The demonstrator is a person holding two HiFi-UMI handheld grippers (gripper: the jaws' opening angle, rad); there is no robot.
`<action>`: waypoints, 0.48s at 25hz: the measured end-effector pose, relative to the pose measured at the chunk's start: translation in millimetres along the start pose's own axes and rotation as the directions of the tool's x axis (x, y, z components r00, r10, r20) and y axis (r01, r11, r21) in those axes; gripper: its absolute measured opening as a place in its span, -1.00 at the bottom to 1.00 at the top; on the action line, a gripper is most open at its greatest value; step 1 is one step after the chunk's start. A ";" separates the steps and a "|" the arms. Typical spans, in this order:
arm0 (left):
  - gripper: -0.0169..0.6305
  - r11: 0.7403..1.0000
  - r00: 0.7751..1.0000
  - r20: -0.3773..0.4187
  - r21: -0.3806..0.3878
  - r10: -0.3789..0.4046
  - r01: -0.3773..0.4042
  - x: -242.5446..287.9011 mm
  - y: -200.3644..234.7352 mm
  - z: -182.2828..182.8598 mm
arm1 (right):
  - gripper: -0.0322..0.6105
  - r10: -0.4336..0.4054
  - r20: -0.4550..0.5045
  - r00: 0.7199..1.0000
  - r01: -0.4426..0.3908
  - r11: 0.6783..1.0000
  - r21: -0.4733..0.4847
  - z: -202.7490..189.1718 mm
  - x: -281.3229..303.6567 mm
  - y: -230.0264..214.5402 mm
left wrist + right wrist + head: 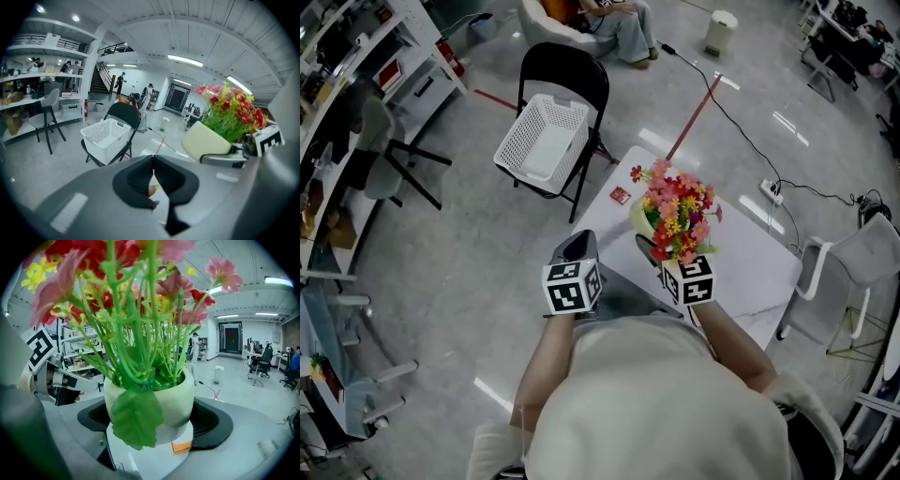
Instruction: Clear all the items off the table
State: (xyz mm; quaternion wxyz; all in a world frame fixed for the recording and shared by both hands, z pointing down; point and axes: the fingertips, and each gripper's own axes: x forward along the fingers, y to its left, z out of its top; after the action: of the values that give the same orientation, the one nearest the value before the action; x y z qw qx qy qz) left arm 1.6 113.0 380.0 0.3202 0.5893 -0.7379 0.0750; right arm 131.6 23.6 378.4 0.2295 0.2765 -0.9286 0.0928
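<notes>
The flower pot (154, 399), cream-coloured and full of red, pink and yellow blooms, sat clamped between the two dark pads of the right gripper (154, 427), which pressed against its sides. In the head view it appeared to hang over the near part of the white table (750, 272), seemingly lifted clear of the top (the underside of the pot could not be made out). The left gripper (153, 176) was level with it and just beside it, its jaws pressed together with nothing between them.

Farther out, a small red item (620, 195) lay near the table's far corner. Beyond that corner a white basket (542, 141) rested on the seat of a black folding chair (565, 70), apparently empty.

The step in hand looked like the carrying-off of the pot, with the basket the likeliest place for it. The next move would call for a reach across the table's far edge, the pot kept upright so the top-heavy blooms did not tip it in the grip, and a lowering into the basket before the pads let go. The red item would remain to be cleared.
</notes>
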 end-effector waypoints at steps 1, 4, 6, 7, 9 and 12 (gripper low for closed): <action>-0.91 1.000 1.000 0.003 -0.003 0.004 -0.004 -2.1 10.9 2.6 | 0.69 0.004 0.001 1.000 -0.004 1.000 -0.001 3.8 6.6 8.6; -0.92 1.000 1.000 0.007 -0.012 0.017 -0.017 -7.0 43.8 8.7 | 0.69 0.013 0.008 1.000 -0.013 1.000 -0.008 14.4 26.2 34.2; -0.91 1.000 1.000 0.007 -0.017 0.025 -0.024 -10.9 65.5 12.4 | 0.69 0.018 0.012 1.000 -0.018 1.000 -0.007 21.6 38.3 51.8; -0.92 0.999 1.000 0.007 -0.017 0.027 -0.027 -13.2 76.2 14.2 | 0.69 0.019 0.013 1.000 -0.019 1.000 -0.005 24.6 44.2 60.5; -0.92 0.999 0.999 0.008 -0.013 0.032 -0.032 -17.0 96.5 16.5 | 0.69 0.021 0.012 1.000 -0.021 1.000 0.000 29.0 55.9 77.3; -0.92 0.999 0.999 0.003 -0.011 0.039 -0.039 -21.3 121.9 16.3 | 0.69 0.031 0.007 0.999 -0.031 1.000 0.004 32.9 71.6 100.2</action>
State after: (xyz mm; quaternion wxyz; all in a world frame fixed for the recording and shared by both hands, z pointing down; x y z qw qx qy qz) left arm -114.4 158.4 387.8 0.3209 0.5733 -0.7500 0.0762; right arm 10.5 63.1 379.1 0.2240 0.2628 -0.9334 0.0973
